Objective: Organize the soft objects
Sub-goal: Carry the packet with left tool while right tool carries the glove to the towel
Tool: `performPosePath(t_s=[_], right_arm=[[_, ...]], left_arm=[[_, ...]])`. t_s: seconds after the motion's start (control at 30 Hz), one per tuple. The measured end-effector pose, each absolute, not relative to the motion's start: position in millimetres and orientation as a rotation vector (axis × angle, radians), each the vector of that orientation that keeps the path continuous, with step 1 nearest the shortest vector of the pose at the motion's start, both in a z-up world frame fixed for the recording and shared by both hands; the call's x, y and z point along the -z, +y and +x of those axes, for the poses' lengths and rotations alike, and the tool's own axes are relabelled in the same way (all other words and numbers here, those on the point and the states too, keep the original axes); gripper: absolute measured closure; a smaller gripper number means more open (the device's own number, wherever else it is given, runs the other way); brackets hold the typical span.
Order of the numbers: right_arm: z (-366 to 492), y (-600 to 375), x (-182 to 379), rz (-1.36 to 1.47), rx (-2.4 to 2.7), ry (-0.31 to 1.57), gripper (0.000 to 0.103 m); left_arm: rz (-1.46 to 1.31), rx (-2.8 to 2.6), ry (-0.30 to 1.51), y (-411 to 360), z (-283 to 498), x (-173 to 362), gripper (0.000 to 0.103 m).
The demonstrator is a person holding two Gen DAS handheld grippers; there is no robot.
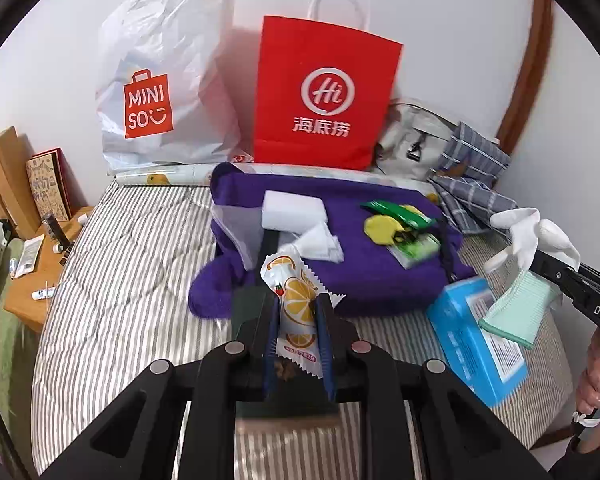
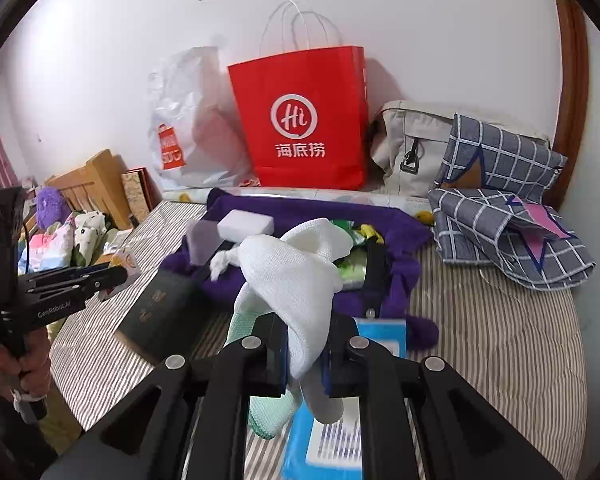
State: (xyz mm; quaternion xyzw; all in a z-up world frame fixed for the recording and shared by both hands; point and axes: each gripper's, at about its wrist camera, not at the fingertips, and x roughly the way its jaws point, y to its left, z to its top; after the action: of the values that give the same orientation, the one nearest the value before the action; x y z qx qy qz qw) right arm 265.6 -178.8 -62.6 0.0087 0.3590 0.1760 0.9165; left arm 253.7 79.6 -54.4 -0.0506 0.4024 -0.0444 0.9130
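Note:
My left gripper (image 1: pixel 297 304) is shut on a snack packet (image 1: pixel 296 280) printed with orange slices, held above the striped bed (image 1: pixel 132 280). My right gripper (image 2: pixel 306 344) is shut on a white knit glove (image 2: pixel 296 264) with a mint-green cuff (image 2: pixel 268 420) hanging below. In the left wrist view that glove (image 1: pixel 528 232) dangles from the right gripper (image 1: pixel 540 258) at the right edge. A purple towel (image 1: pixel 380 276) lies ahead on the bed. On it are a white sponge block (image 1: pixel 292 210), a crumpled tissue (image 1: pixel 320 242) and green and yellow items (image 1: pixel 396 224).
A red paper bag (image 1: pixel 324 92) and a white plastic bag (image 1: pixel 168 84) lean on the wall behind. A grey bag (image 2: pixel 412 144) and plaid cloth (image 2: pixel 508 220) sit at the right. A blue box (image 1: pixel 468 332) and a dark booklet (image 2: pixel 160 308) lie on the bed. A wooden nightstand (image 1: pixel 32 292) stands at the left.

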Motion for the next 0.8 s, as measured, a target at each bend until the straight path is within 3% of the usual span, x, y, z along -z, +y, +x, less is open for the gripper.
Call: performPosePath(t_s=[0.8], right_arm=[[423.9,-126.2,118.4,-0.055,-0.427,0.885,0.091]], left_arm=[[-0.160,0.147,0.971,69.7,387.5,108.9,0.085]])
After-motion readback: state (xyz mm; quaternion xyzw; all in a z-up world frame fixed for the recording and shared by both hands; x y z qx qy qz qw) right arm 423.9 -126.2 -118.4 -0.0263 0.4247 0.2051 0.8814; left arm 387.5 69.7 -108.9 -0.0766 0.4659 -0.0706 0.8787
